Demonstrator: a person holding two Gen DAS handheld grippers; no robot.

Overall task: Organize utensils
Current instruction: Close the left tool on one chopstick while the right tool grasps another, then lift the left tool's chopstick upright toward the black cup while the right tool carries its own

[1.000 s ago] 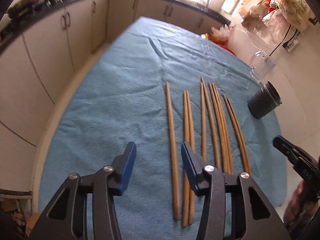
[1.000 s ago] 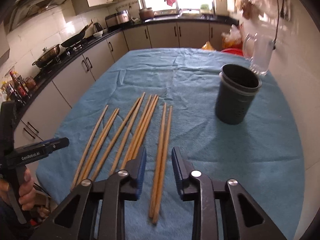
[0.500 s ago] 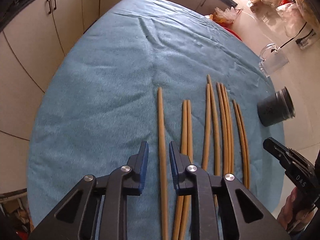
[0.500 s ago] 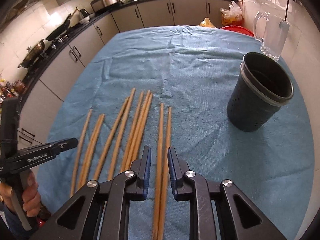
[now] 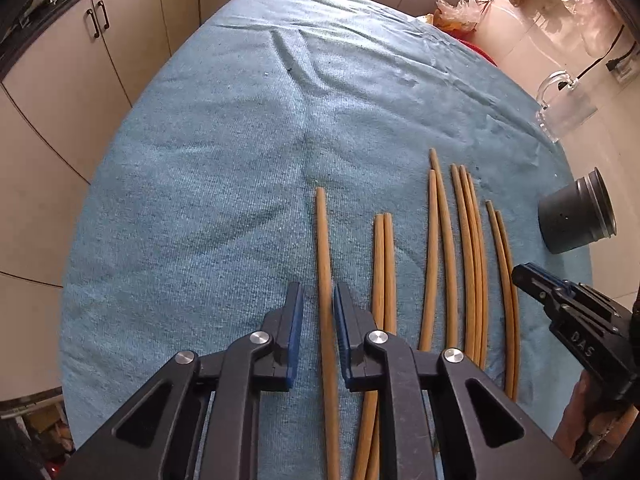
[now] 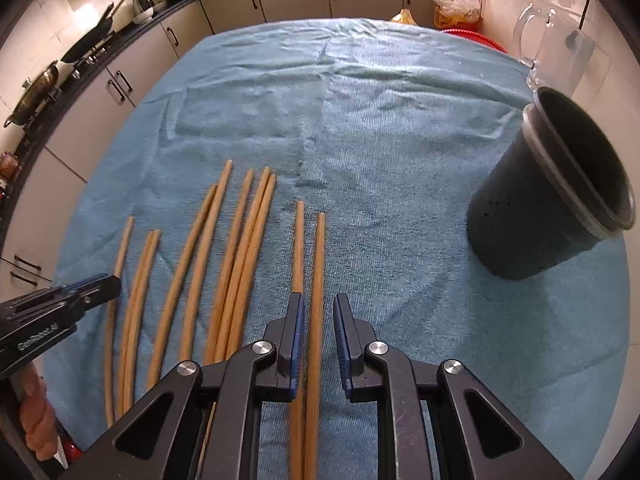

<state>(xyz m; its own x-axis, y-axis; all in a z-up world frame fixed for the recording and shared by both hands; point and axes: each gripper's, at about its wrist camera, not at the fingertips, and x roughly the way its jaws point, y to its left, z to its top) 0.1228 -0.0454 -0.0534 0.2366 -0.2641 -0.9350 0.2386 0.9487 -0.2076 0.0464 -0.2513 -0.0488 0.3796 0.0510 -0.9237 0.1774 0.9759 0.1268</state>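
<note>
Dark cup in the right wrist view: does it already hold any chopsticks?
No. The dark cup looks empty inside, and all the chopsticks lie flat on the blue cloth.

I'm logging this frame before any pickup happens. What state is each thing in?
Left tongs: open, straddling the leftmost chopstick.
Right tongs: open, straddling the rightmost chopstick.
Other chopsticks: flat on the blue cloth.
Dark holder: upright, looks empty.
Glass mug: upright.
</note>
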